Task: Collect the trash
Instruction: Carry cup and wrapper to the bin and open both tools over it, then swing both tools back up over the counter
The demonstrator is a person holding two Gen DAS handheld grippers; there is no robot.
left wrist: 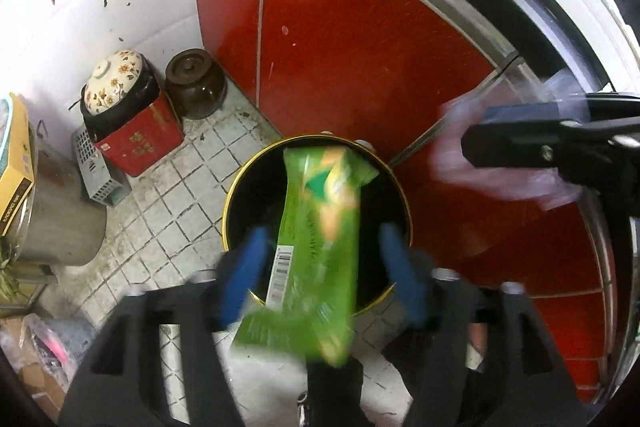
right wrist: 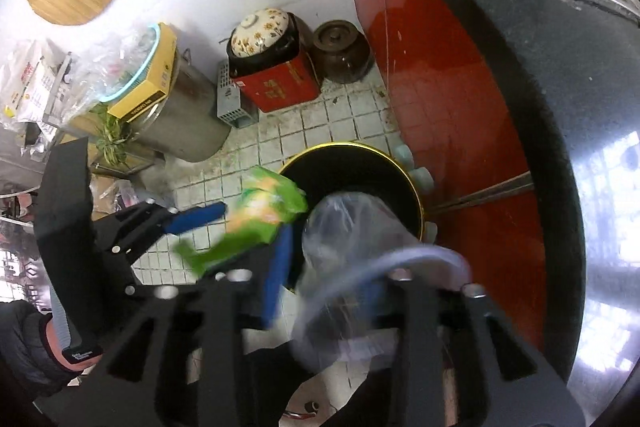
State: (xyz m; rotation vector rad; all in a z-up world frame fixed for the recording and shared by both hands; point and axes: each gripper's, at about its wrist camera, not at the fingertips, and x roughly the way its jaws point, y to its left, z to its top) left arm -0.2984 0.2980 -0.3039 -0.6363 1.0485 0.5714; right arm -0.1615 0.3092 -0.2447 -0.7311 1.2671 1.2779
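Your left gripper (left wrist: 324, 247), jaws wide apart, has a green wrapper (left wrist: 316, 247) loose between them, over the black bin (left wrist: 240, 187). Your right gripper (right wrist: 324, 263) grips a clear plastic cup (right wrist: 352, 227), not yet binned.

Motion-blurred green wrapper (left wrist: 316, 255), print unreadable. Smeared clear plastic cup (right wrist: 352, 251) hiding the right tool (right wrist: 324, 291) tips. Bin (left wrist: 240, 187) interior black, contents indiscernible.

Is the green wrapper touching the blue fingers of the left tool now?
Apart. In the left wrist view the green wrapper hangs between the left tool's blue fingers, with dark bin interior visible on both sides of it.
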